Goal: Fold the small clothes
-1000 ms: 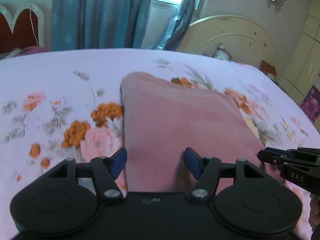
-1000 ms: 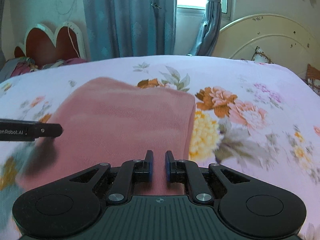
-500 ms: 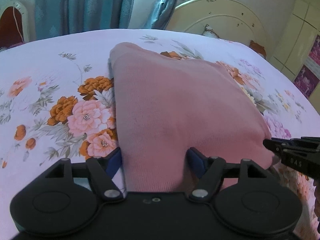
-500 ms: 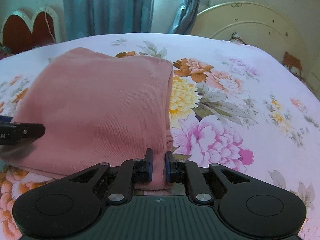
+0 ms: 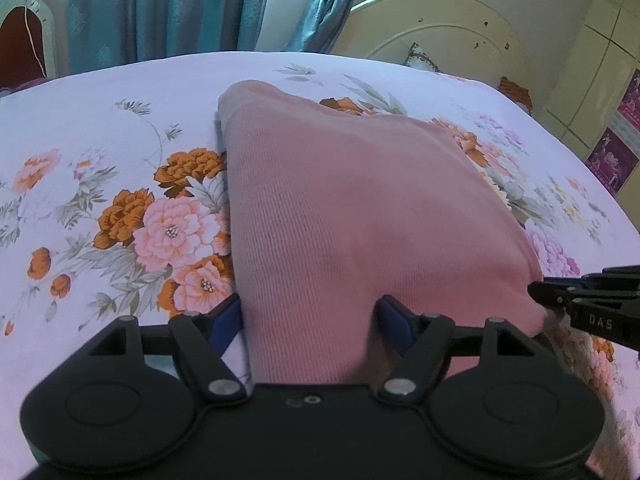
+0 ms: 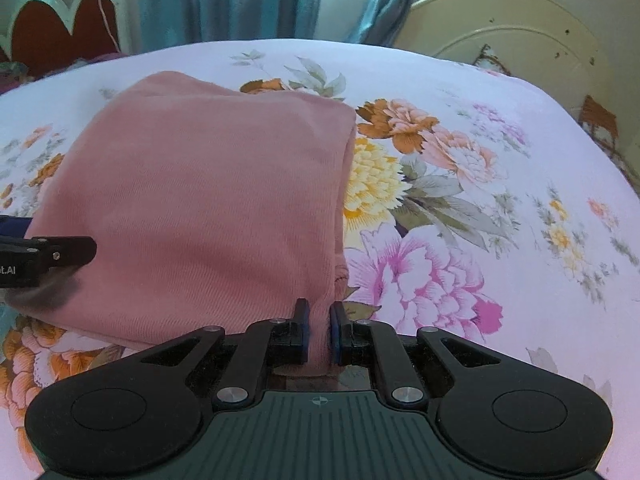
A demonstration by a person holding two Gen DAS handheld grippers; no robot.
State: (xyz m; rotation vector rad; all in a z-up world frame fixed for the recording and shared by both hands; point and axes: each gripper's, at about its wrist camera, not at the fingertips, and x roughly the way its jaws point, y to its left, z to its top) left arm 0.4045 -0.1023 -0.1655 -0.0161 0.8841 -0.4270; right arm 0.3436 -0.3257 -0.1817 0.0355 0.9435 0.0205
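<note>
Left wrist view: the left gripper (image 5: 310,314) has just been opening, and its blue pads (image 5: 394,320) now stand wide apart. The pink cloth (image 5: 360,216) lies between them, but the pads do not press on it. A second ago the cloth sat farther up the picture; now it fills the middle, from 12 o'clock down to the gripper at 6 o'clock. I think this hand has let go of its corner, so this fold looks nearly laid down. The right gripper (image 5: 536,294) pokes in at 3 o'clock, right at the cloth's near corner.

The cloth rests on a bed sheet (image 5: 80,120) with big flowers. Blue curtains (image 5: 160,8) hang at 11 o'clock, and a cream headboard (image 5: 440,24) stands at 1 o'clock.

Right wrist view: the right gripper (image 6: 319,330) is pinched tight on the near right corner of the cloth (image 6: 208,200), just as it was a second ago. The cloth looks bigger and closer than before. It spreads from 12 o'clock to 9 o'clock, flat and folded. The left gripper (image 6: 86,248) shows at 9 o'clock, over the cloth's left edge. I think this hand must let go next.

The flowered sheet (image 6: 520,120) runs off to 3 o'clock. A red heart-shaped chair back (image 6: 60,36) sits at 10 o'clock, by the curtains (image 6: 240,0).
</note>
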